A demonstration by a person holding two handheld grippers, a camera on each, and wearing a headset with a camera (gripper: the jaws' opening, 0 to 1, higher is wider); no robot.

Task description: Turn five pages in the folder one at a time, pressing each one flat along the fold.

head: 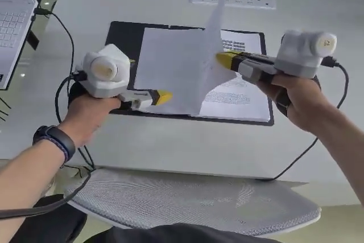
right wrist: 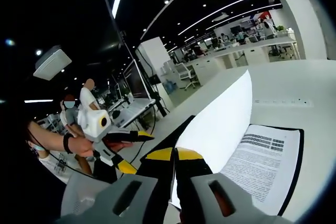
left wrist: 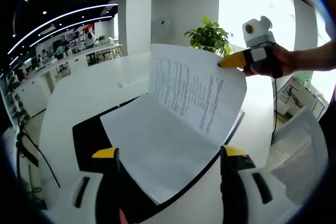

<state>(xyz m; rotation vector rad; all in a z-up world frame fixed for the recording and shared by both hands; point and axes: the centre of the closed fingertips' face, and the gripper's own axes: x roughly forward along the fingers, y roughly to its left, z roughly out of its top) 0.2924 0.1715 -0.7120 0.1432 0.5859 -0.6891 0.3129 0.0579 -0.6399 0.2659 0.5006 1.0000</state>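
My left gripper (head: 161,98) and right gripper (head: 223,60) are white, with yellow tips and black cables (head: 343,71); a dark wristband (head: 55,139) at eight o'clock.

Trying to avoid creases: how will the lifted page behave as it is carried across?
Probably floppy: the lifted page bows in a curve away from the one pinch by the right hand-held gripper. Likely very light, since that pinch alone holds it up. It may buckle or crease near the fold of the folder if swung fast.

Head view above; gripper views beside folder (head: 122,32)
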